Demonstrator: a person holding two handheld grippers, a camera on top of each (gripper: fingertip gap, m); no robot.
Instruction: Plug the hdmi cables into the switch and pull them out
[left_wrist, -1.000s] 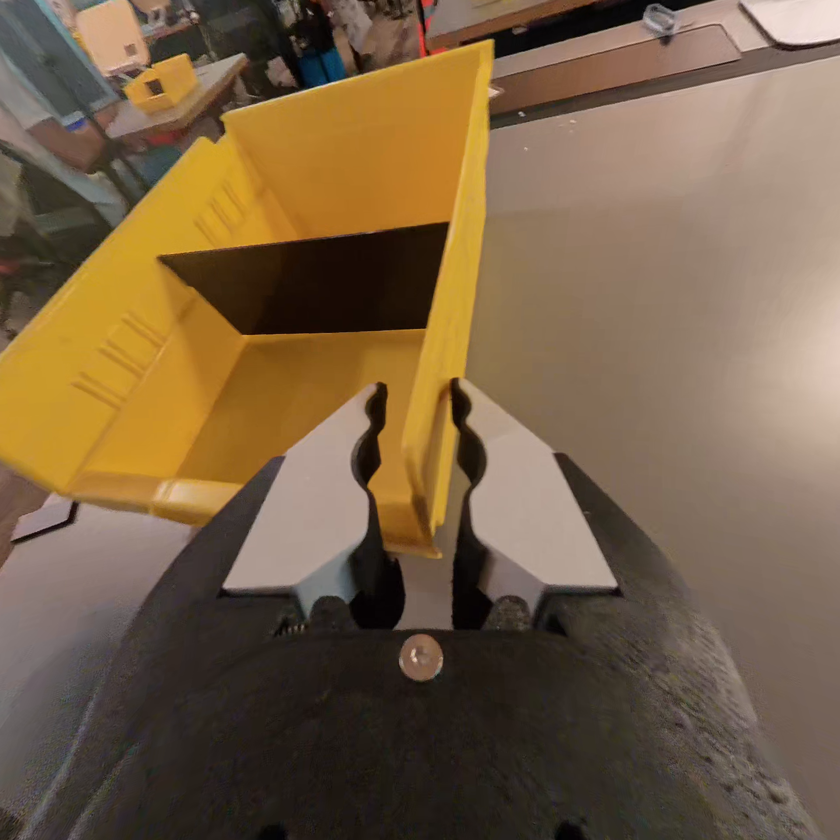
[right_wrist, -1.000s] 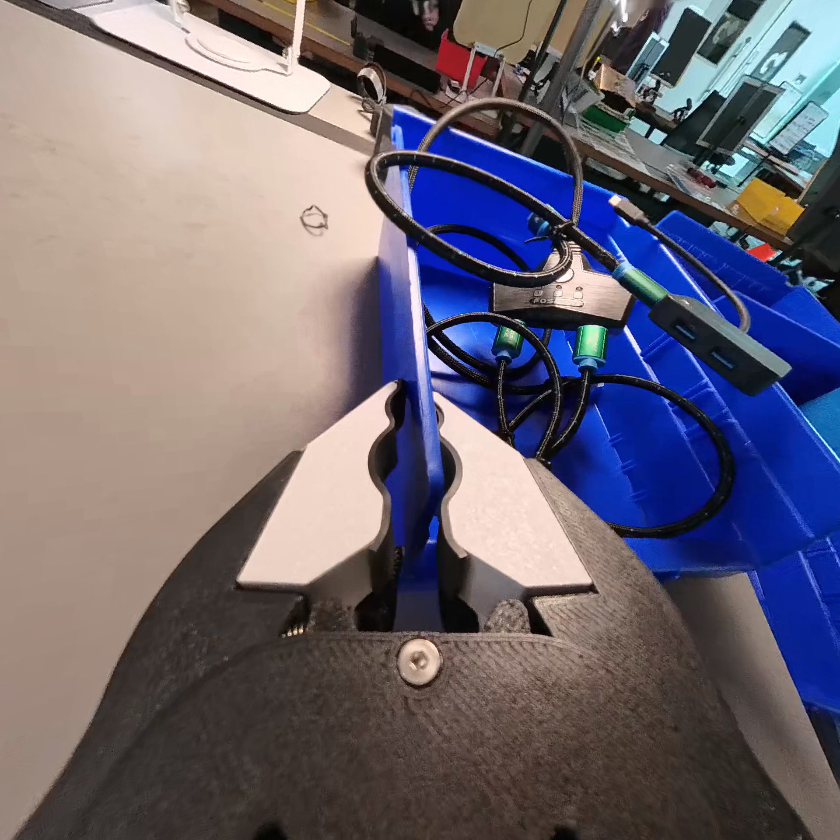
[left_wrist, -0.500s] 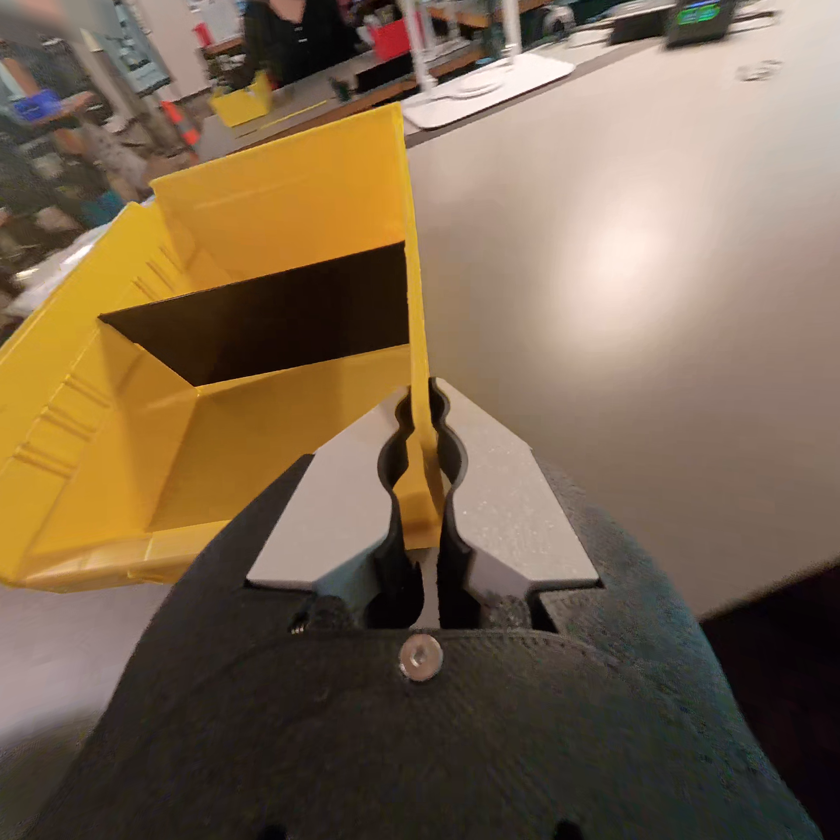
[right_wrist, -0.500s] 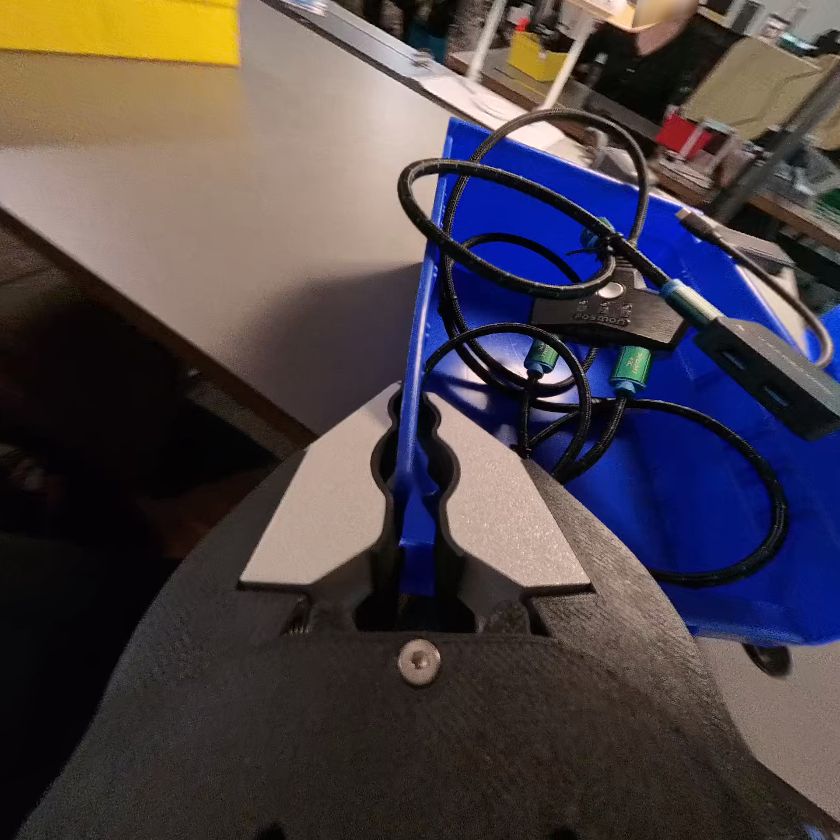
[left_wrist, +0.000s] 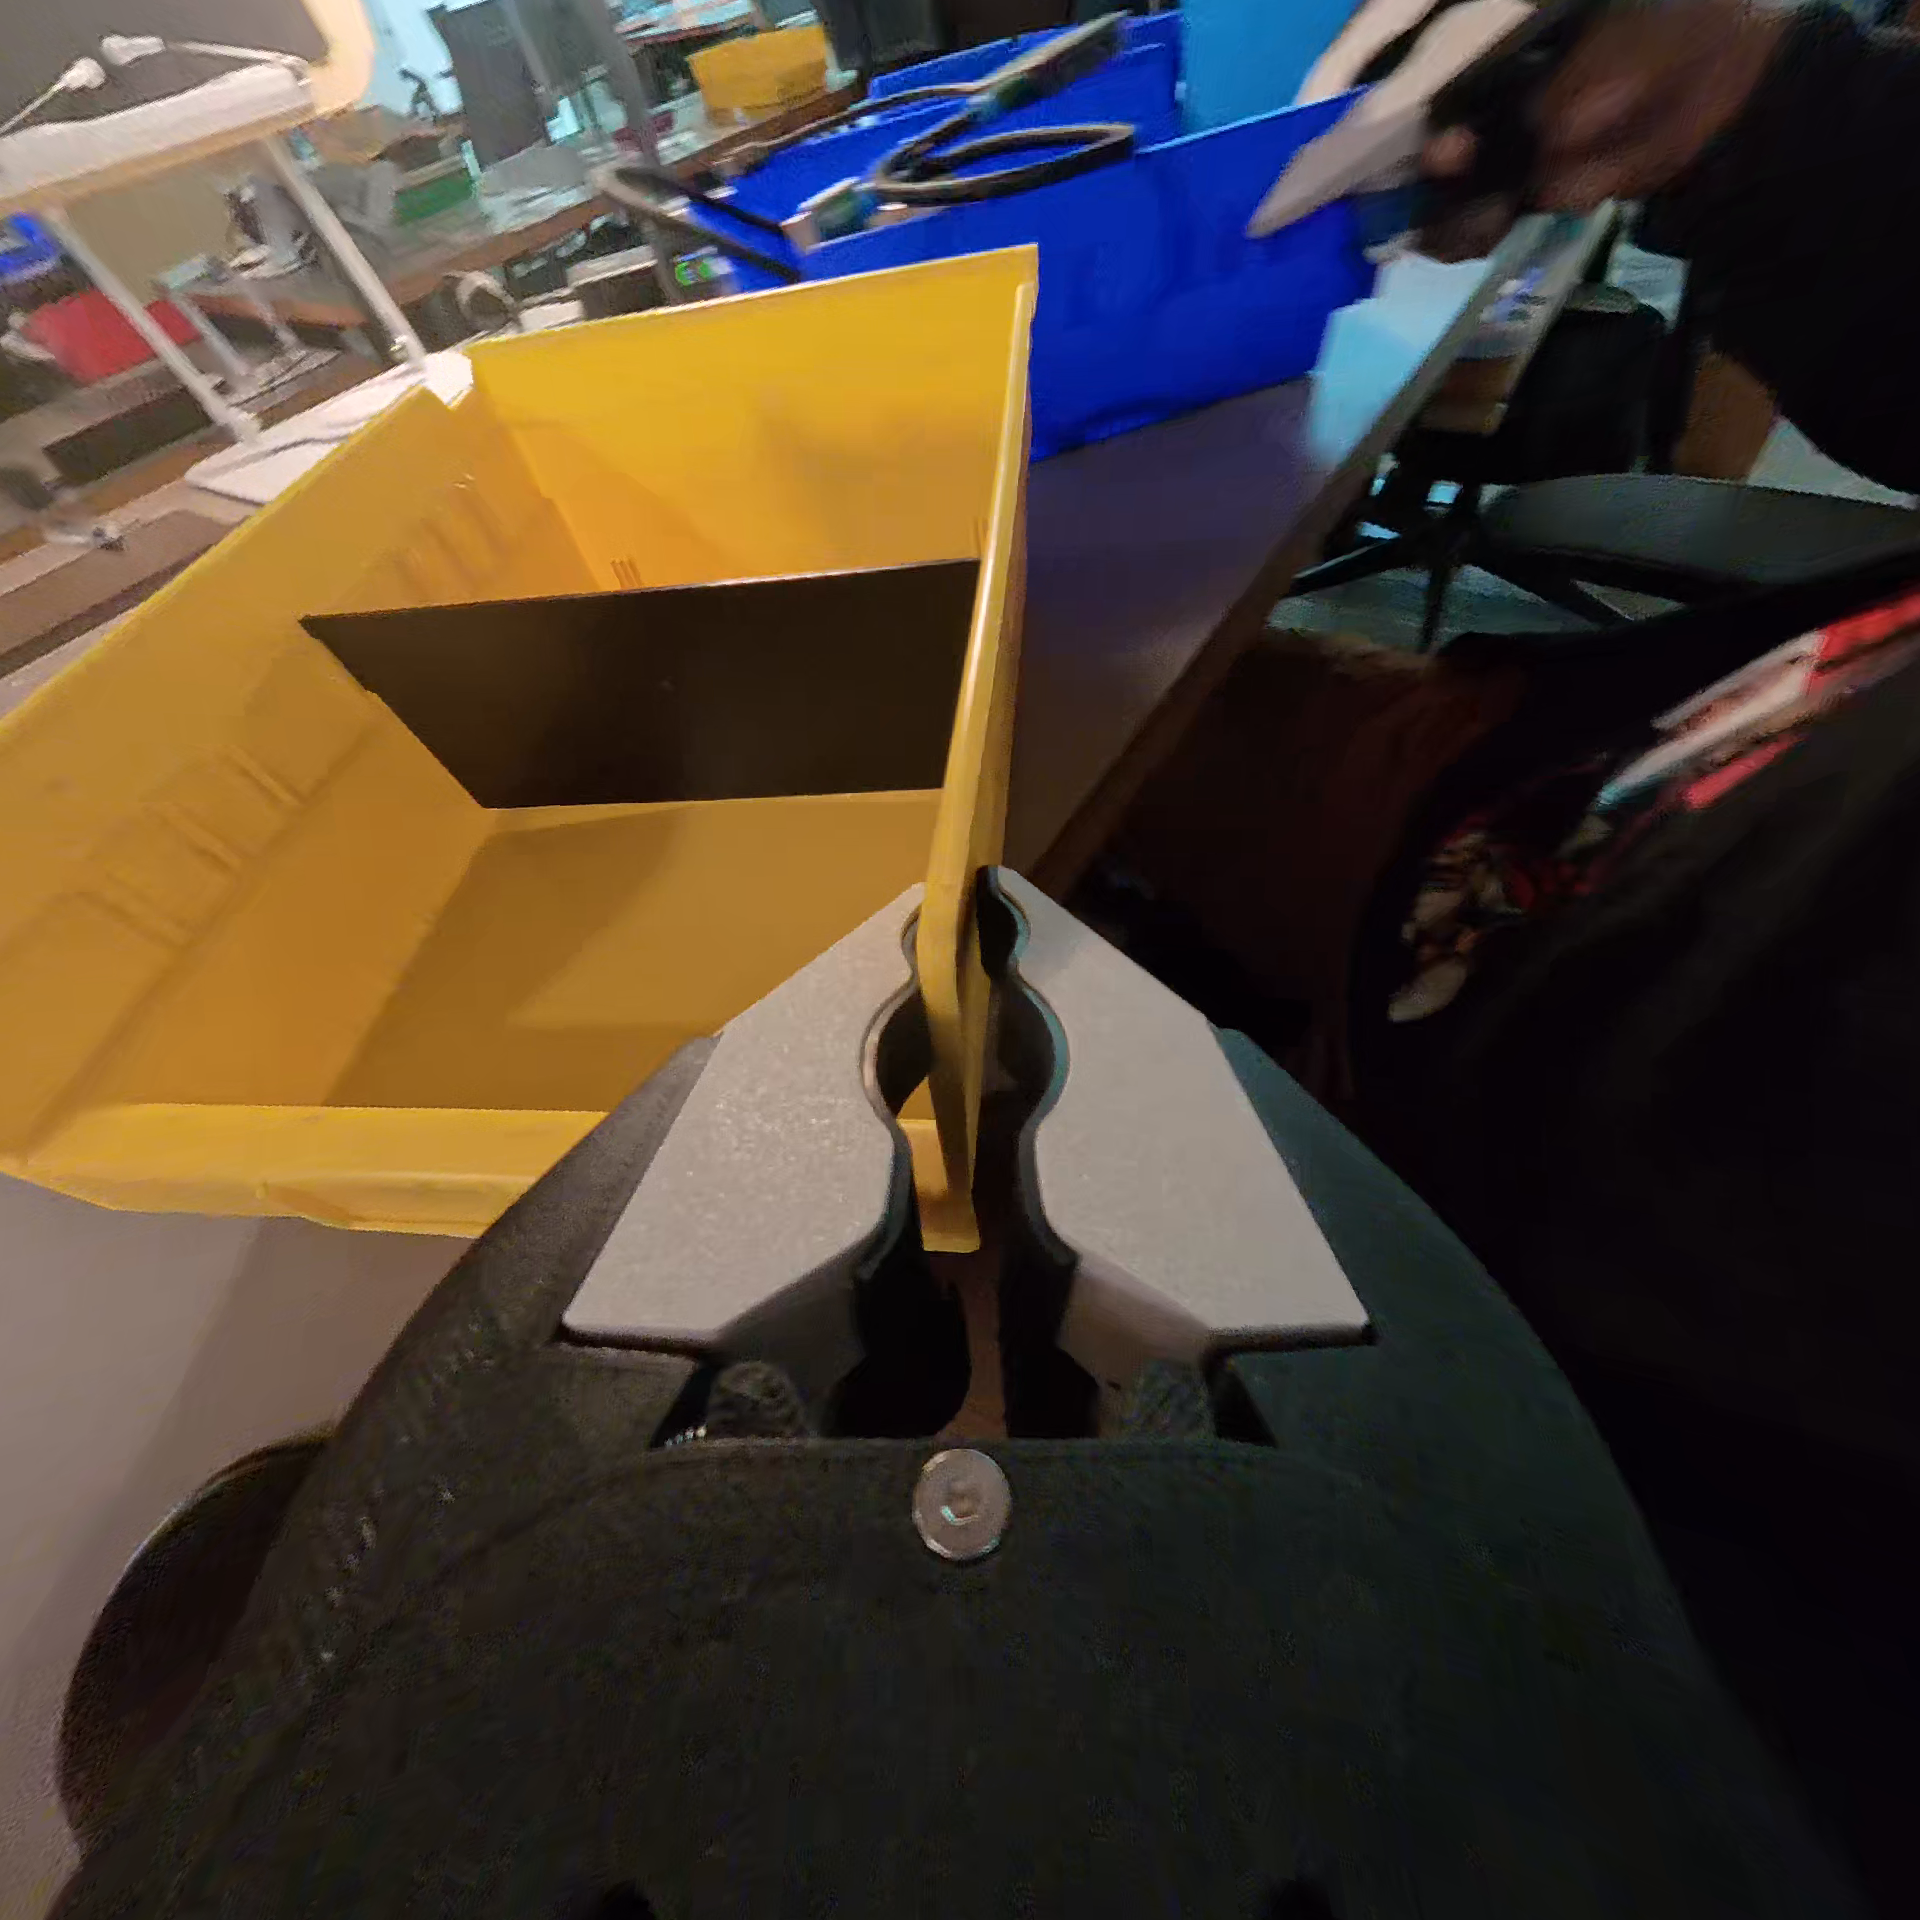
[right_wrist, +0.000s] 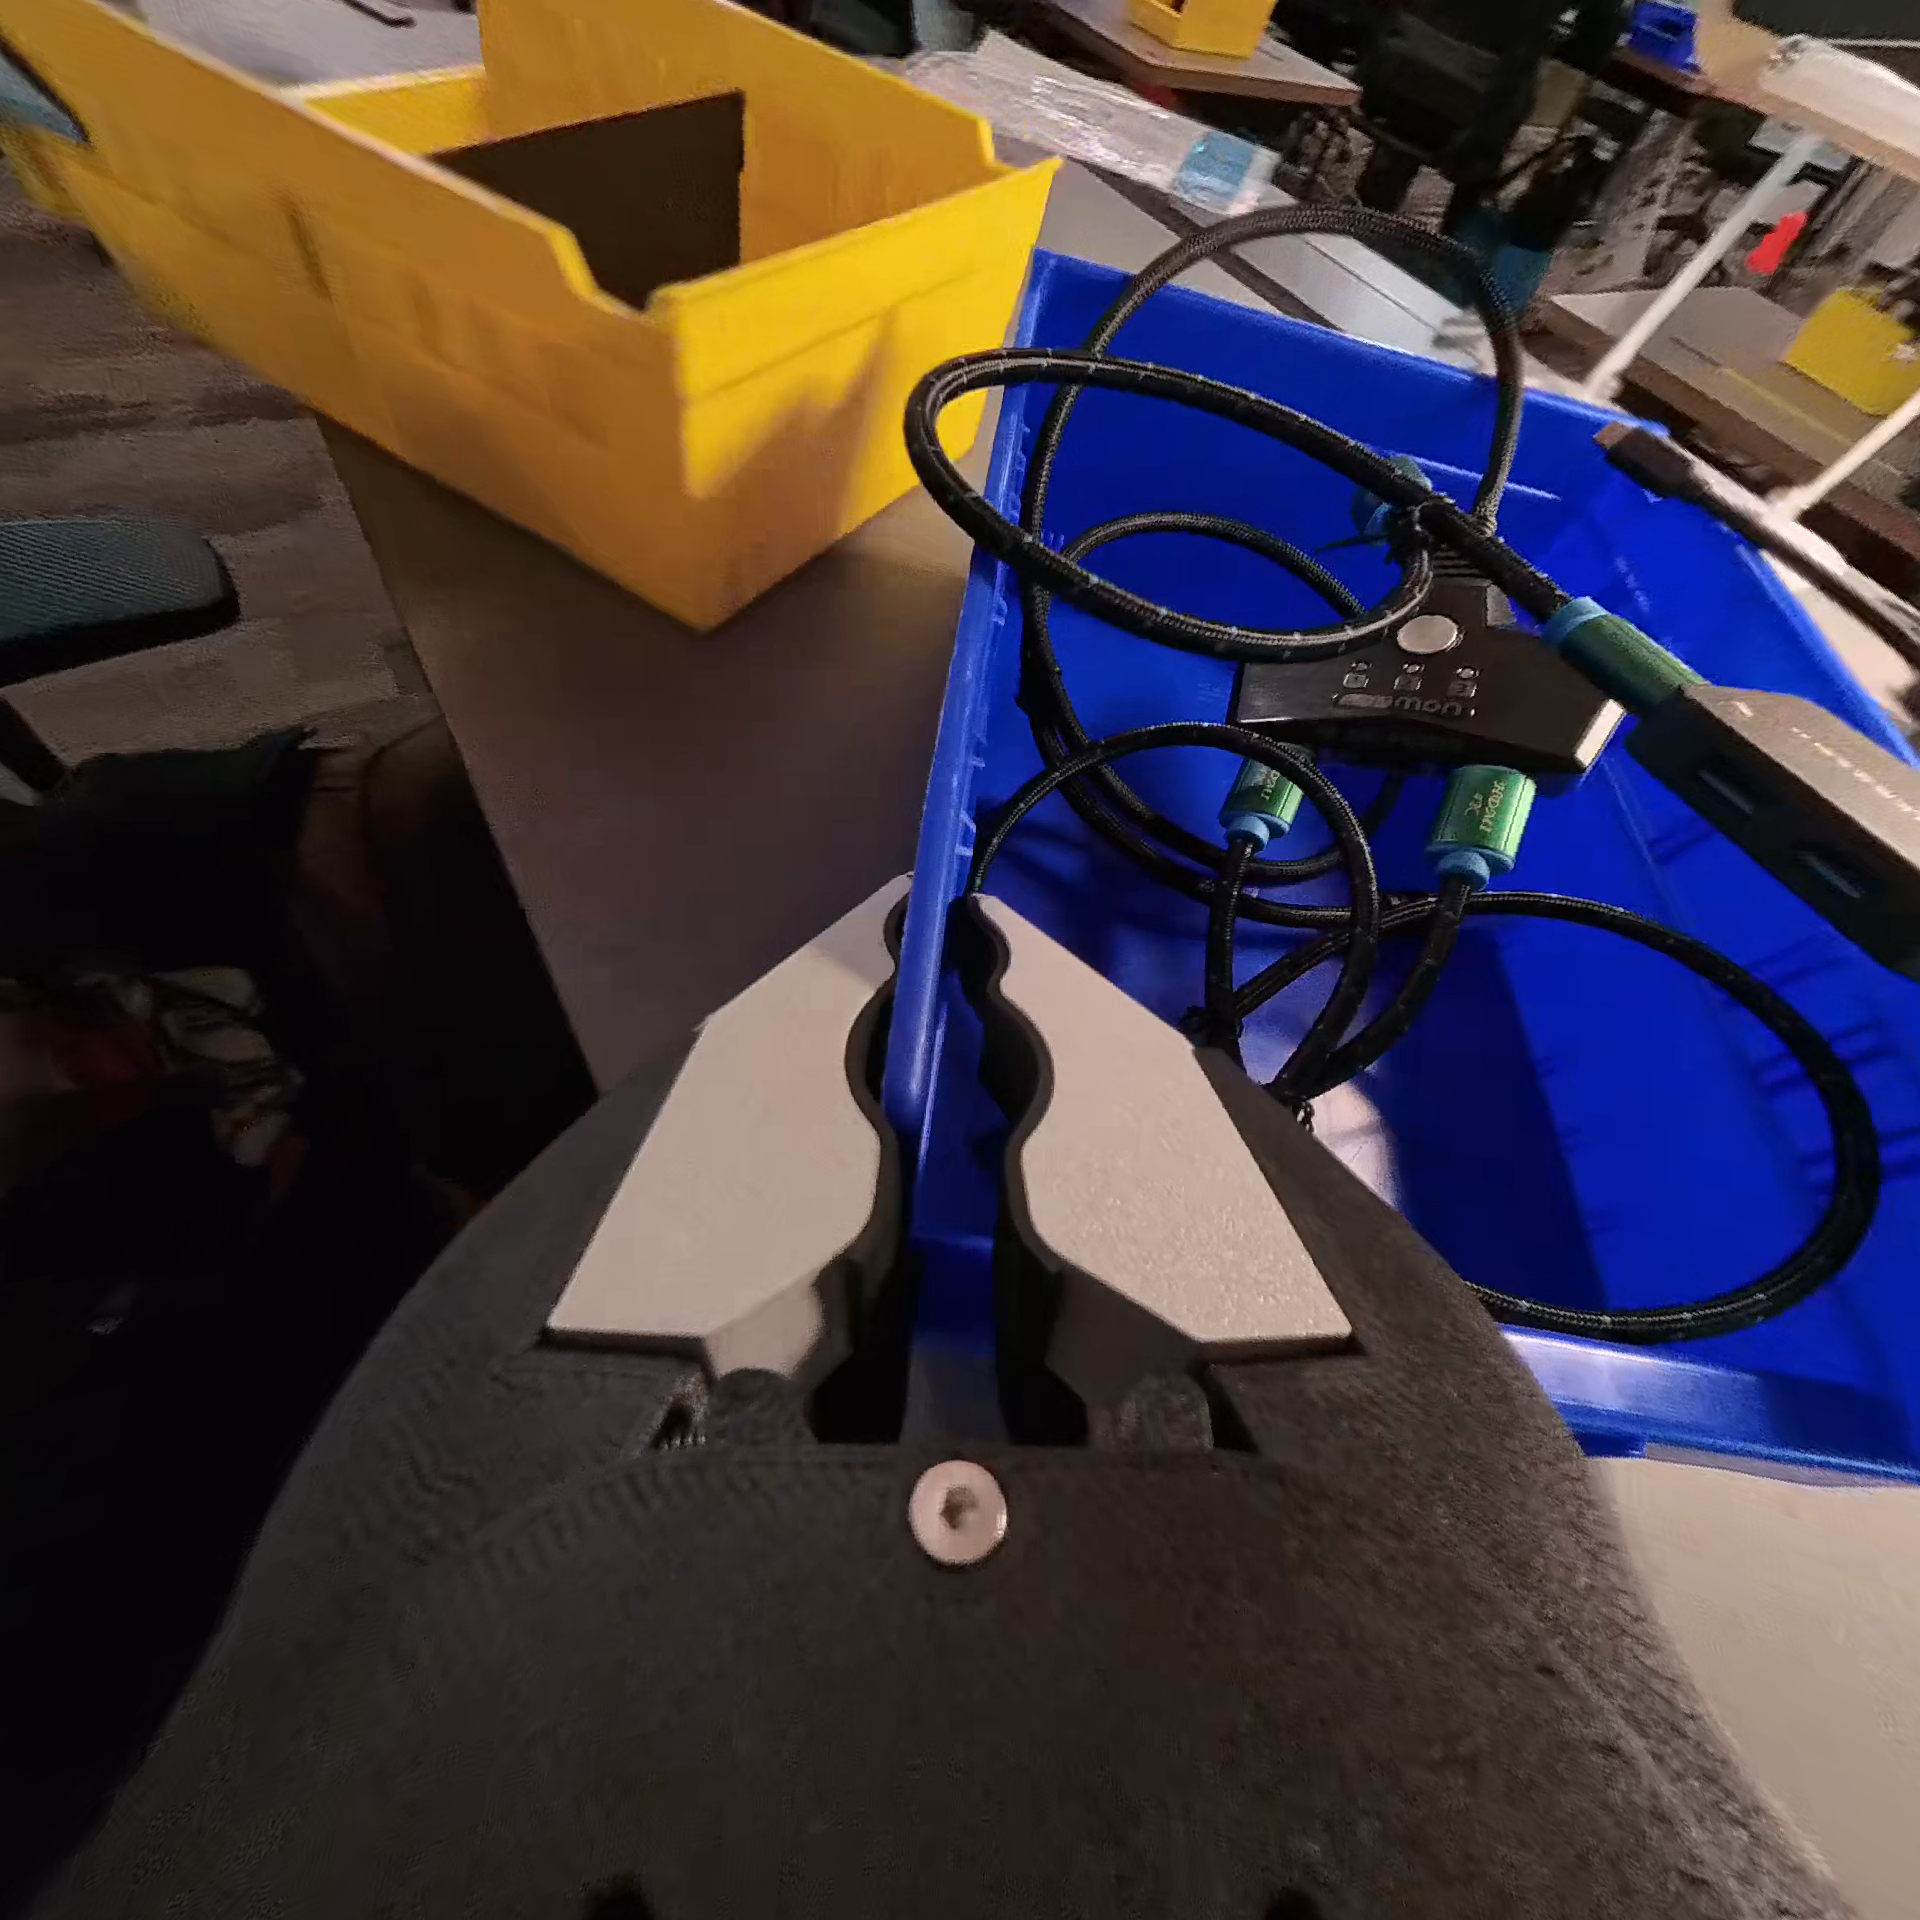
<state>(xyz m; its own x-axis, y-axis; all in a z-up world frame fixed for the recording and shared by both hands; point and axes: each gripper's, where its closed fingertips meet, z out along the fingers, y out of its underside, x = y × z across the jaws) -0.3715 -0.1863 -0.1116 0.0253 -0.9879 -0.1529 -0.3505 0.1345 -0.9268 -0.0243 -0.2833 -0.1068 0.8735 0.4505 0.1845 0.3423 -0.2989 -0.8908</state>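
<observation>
Left gripper (left_wrist: 961, 914) found pinching yellow bin (left_wrist: 520, 935) wall; right gripper (right_wrist: 930, 914) clamped on blue bin (right_wrist: 1662, 1091) wall. Switch (right_wrist: 1423, 707) and cables (right_wrist: 1143, 603) seen inside blue bin, both bins near table (right_wrist: 675, 748) edge.

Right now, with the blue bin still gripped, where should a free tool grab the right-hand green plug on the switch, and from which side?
Grip the green plug on its metal shell, across its width, coming from above and from the near end of the blue bin. It sticks out of the switch toward the camera, and cable loops crowd the far side.
</observation>
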